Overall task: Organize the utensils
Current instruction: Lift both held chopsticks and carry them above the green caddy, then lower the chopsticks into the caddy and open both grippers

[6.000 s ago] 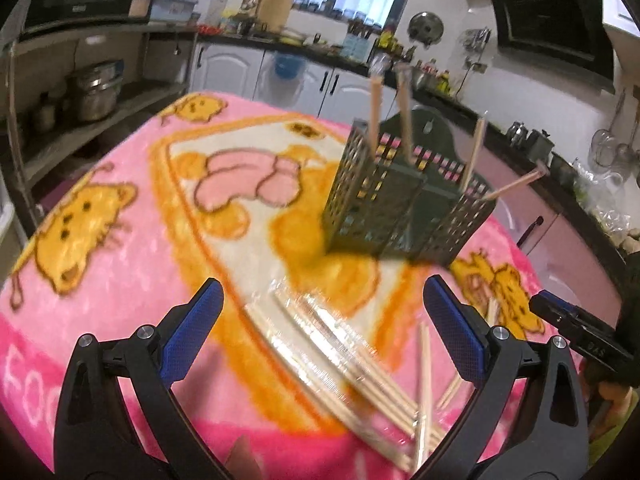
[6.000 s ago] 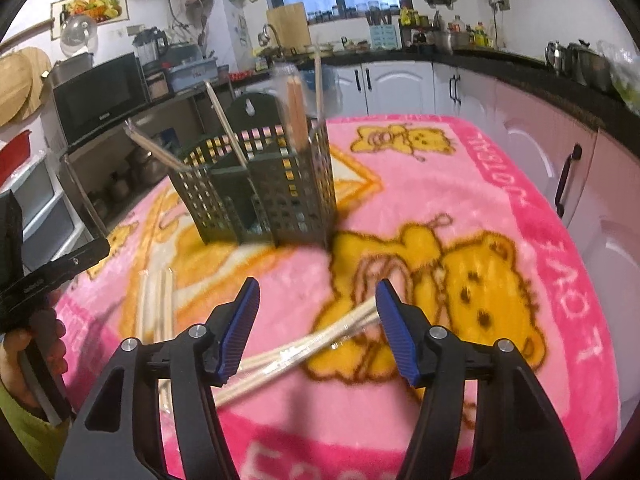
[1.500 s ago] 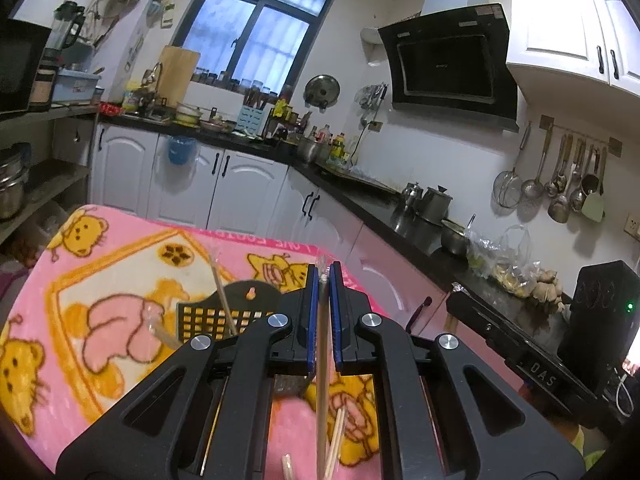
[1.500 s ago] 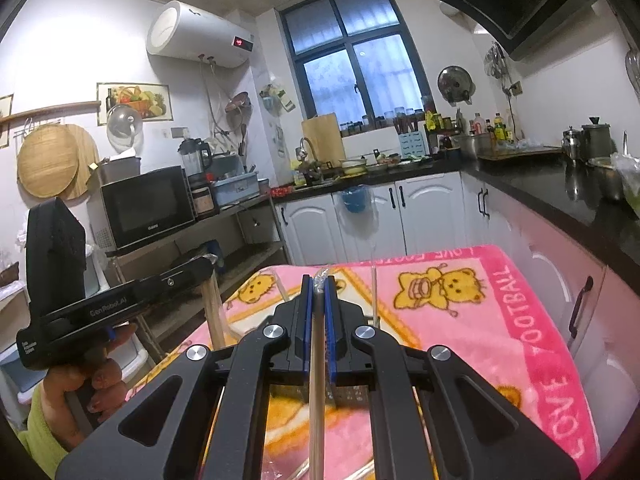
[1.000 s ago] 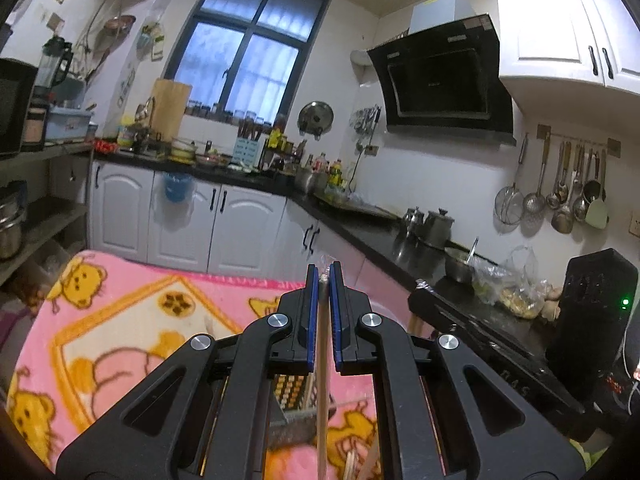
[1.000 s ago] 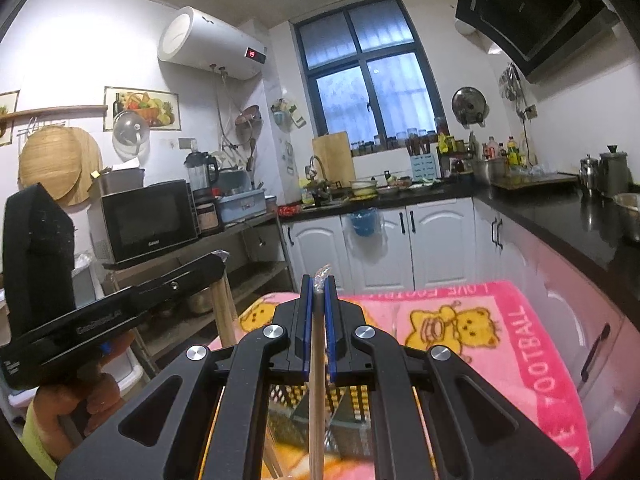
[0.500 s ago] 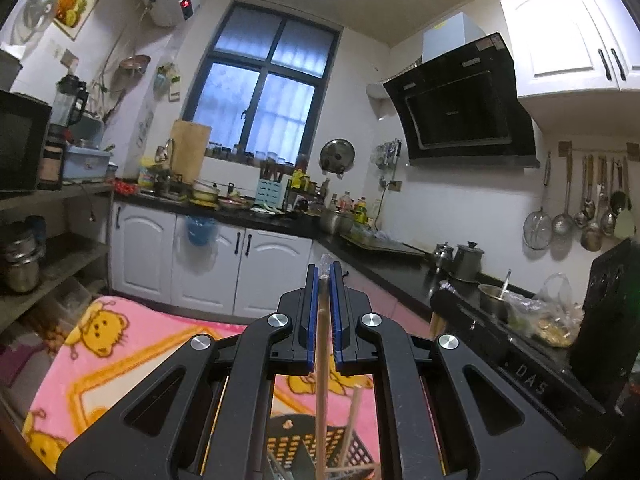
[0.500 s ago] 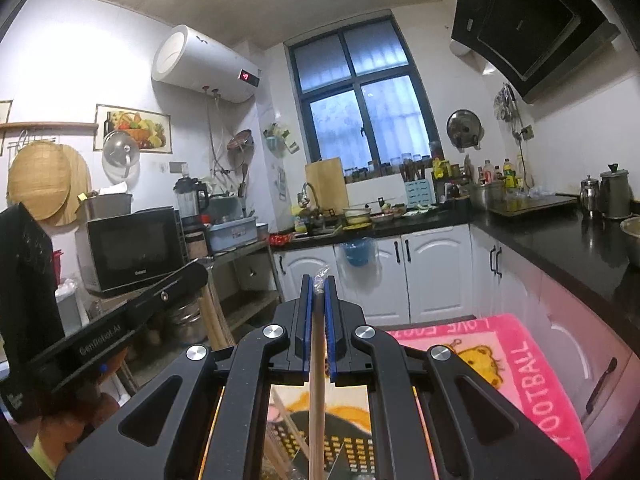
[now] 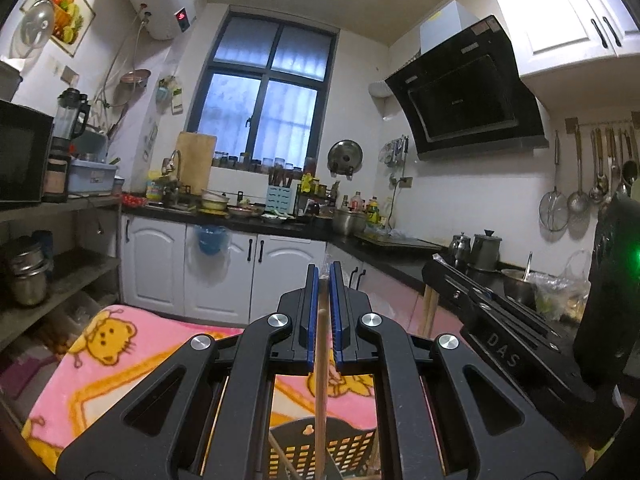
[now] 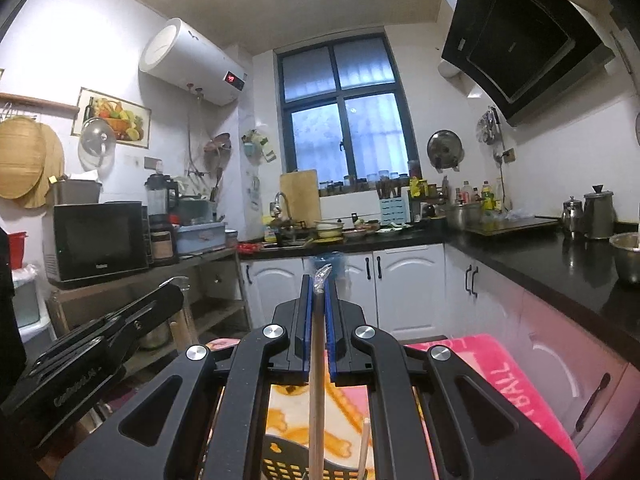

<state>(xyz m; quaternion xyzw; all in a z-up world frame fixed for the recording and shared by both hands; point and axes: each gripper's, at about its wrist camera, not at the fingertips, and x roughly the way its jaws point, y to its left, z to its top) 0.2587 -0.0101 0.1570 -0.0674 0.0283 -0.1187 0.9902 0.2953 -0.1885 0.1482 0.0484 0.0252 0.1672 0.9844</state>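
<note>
Each gripper is clenched on a single chopstick held upright. In the left gripper (image 9: 324,280) a bare wooden chopstick (image 9: 321,380) is pinched between the blue pads, and its lower end hangs over the dark slotted holder (image 9: 320,444) directly below. In the right gripper (image 10: 318,284) a chopstick in clear wrap (image 10: 316,380) is gripped, the wrap's crinkled tip standing just above the jaws; its lower end is likewise over the holder. Compared with a second ago, the holder is seen nearer and more squarely beneath both grippers, so both sticks appear lined up for lowering into it. The pink blanket (image 9: 120,360) is spread beneath.
</note>
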